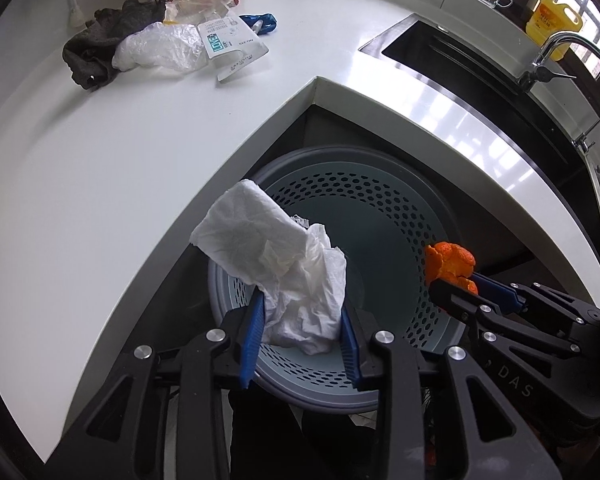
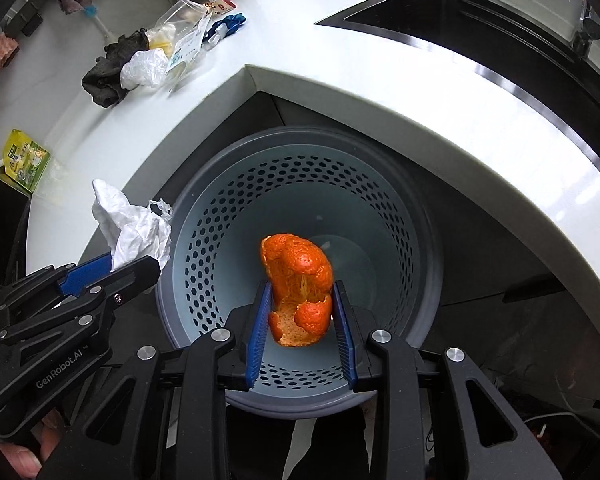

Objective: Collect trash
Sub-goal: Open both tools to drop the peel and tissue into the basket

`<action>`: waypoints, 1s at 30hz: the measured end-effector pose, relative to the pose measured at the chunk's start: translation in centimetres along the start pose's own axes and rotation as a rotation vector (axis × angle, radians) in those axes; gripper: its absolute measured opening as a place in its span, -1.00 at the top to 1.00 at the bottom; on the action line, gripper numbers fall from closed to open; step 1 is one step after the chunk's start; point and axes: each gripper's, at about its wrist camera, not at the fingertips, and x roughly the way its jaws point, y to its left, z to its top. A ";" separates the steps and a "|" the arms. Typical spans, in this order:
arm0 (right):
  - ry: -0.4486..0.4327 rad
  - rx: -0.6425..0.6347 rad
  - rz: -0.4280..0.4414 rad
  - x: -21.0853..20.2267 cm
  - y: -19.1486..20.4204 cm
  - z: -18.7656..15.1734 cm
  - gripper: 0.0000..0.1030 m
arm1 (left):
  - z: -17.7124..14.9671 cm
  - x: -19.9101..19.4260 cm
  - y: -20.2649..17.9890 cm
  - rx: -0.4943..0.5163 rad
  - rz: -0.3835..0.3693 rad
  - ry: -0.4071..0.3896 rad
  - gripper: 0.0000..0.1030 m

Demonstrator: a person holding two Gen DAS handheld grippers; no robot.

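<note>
Tissue (image 1: 300, 280) between left tongs (image 1: 304, 320), peel (image 2: 300, 280) between right tongs (image 2: 302, 312)

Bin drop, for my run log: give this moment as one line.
left gripper: holds tissue | right gripper: holds orange peel | both over bin

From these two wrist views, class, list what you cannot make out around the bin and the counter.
- Bin floor: partly hidden by the orange peel, right wrist view.
- Label print on the packet: too small, left wrist view.
- Faucet: cut off by the edge, left wrist view.
</note>
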 end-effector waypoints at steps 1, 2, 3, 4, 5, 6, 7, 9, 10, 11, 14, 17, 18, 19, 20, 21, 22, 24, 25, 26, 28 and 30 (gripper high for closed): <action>0.003 -0.001 0.002 0.0 -0.1 0.0 0.35 | 0.0 -0.1 0.0 -0.003 0.005 -0.004 0.09; 0.003 0.001 0.007 0.0 -0.2 0.0 0.22 | 0.0 -0.3 0.0 -0.007 0.010 -0.011 -0.10; -0.003 0.004 0.006 -0.1 -0.3 0.1 0.12 | 0.1 -0.5 0.0 -0.011 0.014 -0.020 -0.15; -0.015 0.007 0.001 -0.4 -0.4 0.1 -0.04 | 0.1 -0.7 0.0 -0.013 0.015 -0.026 -0.19; -0.024 0.007 -0.003 -0.5 -0.5 0.3 -0.07 | 0.2 -0.9 -0.1 -0.014 0.018 -0.029 -0.20; -0.026 0.005 -0.005 -0.5 -0.5 0.5 -0.07 | 0.2 -0.9 -0.1 -0.014 0.024 -0.030 -0.21; -0.025 0.005 -0.005 -0.5 -0.6 0.6 -0.07 | 0.2 -1.0 -0.2 -0.014 0.030 -0.029 -0.22; -0.025 0.010 0.000 -0.5 -0.9 0.7 -0.07 | 0.2 -1.0 -0.2 -0.017 0.037 -0.028 -0.24; -0.024 0.013 0.001 -0.5 -0.9 0.8 -0.08 | 0.2 -1.1 -0.2 -0.019 0.041 -0.028 -0.26; -0.022 0.013 0.004 -0.4 -1.0 0.8 -0.08 | 0.3 -1.2 -0.1 -0.023 0.045 -0.029 -0.28; -0.022 0.004 0.011 -0.5 -0.9 0.9 -0.08 | 0.4 -1.4 0.2 -0.037 0.051 -0.037 -0.29; -0.031 -0.007 0.015 -0.6 -0.7 1.1 -0.08 | 0.5 -1.6 0.4 -0.047 0.059 -0.043 -0.31; -0.032 -0.009 0.015 -0.7 -0.7 1.1 -0.09 | 0.5 -1.6 0.4 -0.048 0.061 -0.044 -0.32; -0.033 -0.010 0.017 -0.7 -0.8 1.1 -0.09 | 0.6 -1.7 0.4 -0.049 0.063 -0.045 -0.32; -0.034 -0.011 0.018 -0.8 -0.8 1.1 -0.09 | 0.6 -1.8 0.4 -0.051 0.066 -0.047 -0.32; -0.035 -0.012 0.019 -0.8 -0.8 1.2 -0.09 | 0.6 -1.8 0.4 -0.053 0.067 -0.050 -0.32; -0.036 -0.012 0.020 -0.8 -0.8 1.2 -0.09 | 0.6 -1.9 0.5 -0.054 0.068 -0.053 -0.32; -0.035 -0.013 0.025 -0.9 -0.9 1.3 -0.09 | 0.7 -2.2 0.5 -0.058 0.075 -0.059 -0.32; -0.034 -0.013 0.028 -0.9 -0.9 1.3 -0.10 | 0.7 -2.3 0.5 -0.062 0.075 -0.061 -0.32; -0.032 -0.013 0.031 -1.0 -1.0 1.3 -0.11 | 0.7 -2.4 0.5 -0.066 0.075 -0.063 -0.32; -0.033 -0.016 0.034 -1.1 -1.1 1.3 -0.11 | 0.8 -2.6 0.5 -0.073 0.077 -0.067 -0.32; -0.040 -0.022 0.035 -1.4 -1.1 1.4 -0.11 | 0.9 -2.9 0.5 -0.078 0.080 -0.075 -0.32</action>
